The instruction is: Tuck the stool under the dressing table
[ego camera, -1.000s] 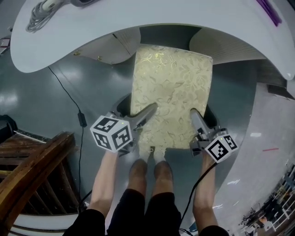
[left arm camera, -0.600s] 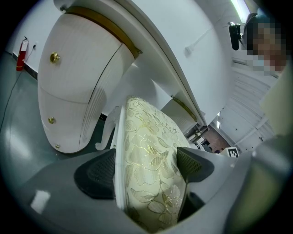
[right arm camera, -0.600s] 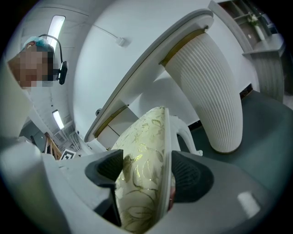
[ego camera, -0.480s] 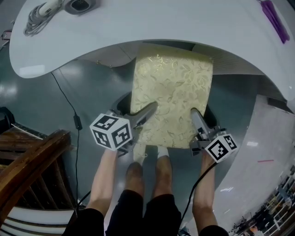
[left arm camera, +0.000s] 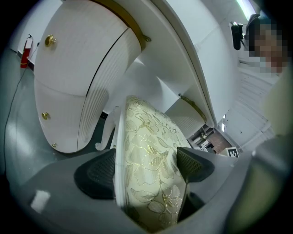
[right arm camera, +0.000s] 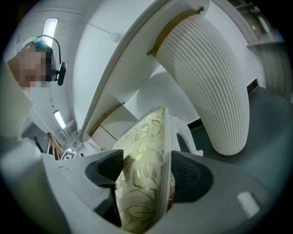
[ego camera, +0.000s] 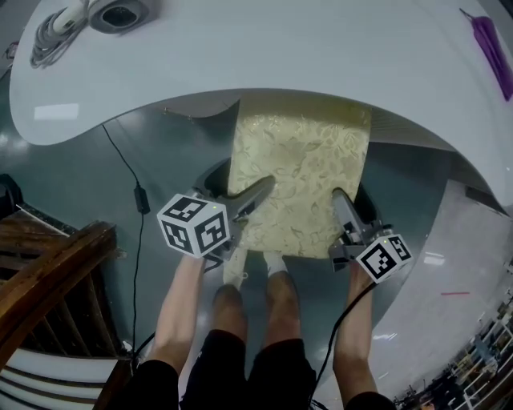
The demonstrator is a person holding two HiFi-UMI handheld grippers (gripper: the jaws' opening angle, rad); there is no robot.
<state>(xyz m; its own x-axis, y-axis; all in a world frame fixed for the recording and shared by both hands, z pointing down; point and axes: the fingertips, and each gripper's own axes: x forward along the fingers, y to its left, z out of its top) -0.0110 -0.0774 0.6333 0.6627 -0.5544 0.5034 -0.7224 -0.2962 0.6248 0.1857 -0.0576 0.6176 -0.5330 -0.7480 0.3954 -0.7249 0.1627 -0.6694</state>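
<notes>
The stool (ego camera: 300,184) has a cream seat with a gold leaf pattern, and its far end lies under the white dressing table (ego camera: 264,56). My left gripper (ego camera: 255,196) is shut on the seat's near left edge; the left gripper view shows the cushion (left arm camera: 149,169) pinched between the jaws. My right gripper (ego camera: 346,210) is shut on the near right edge, where the seat (right arm camera: 142,183) fills the gap between the jaws. A white curved stool leg (right arm camera: 187,135) shows below the seat.
White ribbed drawer pedestals (left arm camera: 78,91) (right arm camera: 208,82) flank the knee space. A black cable (ego camera: 136,200) runs over the grey-green floor at left, beside a brown wooden frame (ego camera: 52,280). A hair dryer and cord (ego camera: 88,16) and a purple item (ego camera: 490,44) lie on the tabletop.
The stool has slid forward under the tabletop with both grippers still clamped on it; more of the seat's far end is now hidden by the table edge.
</notes>
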